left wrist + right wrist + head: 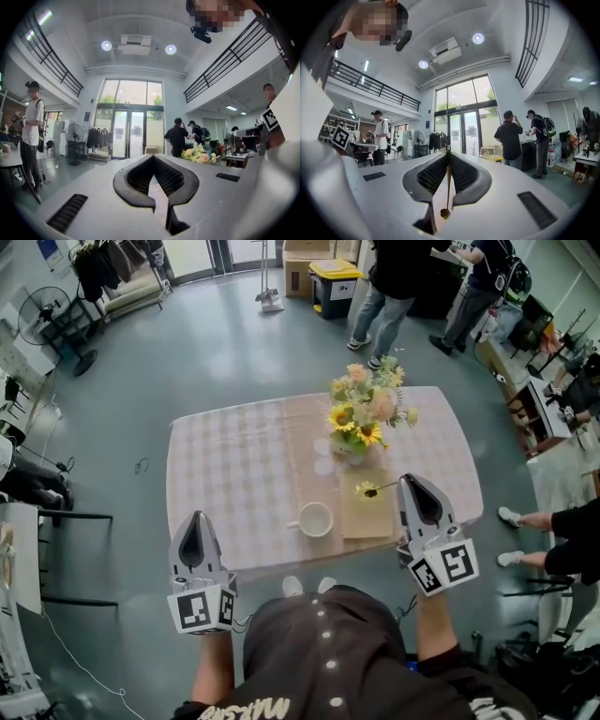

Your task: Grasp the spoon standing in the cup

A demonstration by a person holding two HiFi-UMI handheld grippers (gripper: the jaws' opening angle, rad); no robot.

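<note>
A white cup (315,518) stands near the front edge of the table (234,474); nothing sticks out of it. My right gripper (405,481) hovers right of the cup, shut on a thin golden spoon (448,183). In the head view the spoon's dark handle (386,488) reaches left from the fingertips to a yellowish end (366,489) over a beige mat. In the right gripper view the spoon runs down the closed gap of my right gripper (447,151) to a small round end. My left gripper (196,518) hangs off the table's front left corner. The tips of my left gripper (153,157) meet with nothing between them.
A vase of flowers (352,442) stands behind the cup, also seen far off as the bouquet (200,155). The beige mat (366,514) lies right of the cup. People (394,287) stand beyond the table, and a person's feet (511,517) are at its right.
</note>
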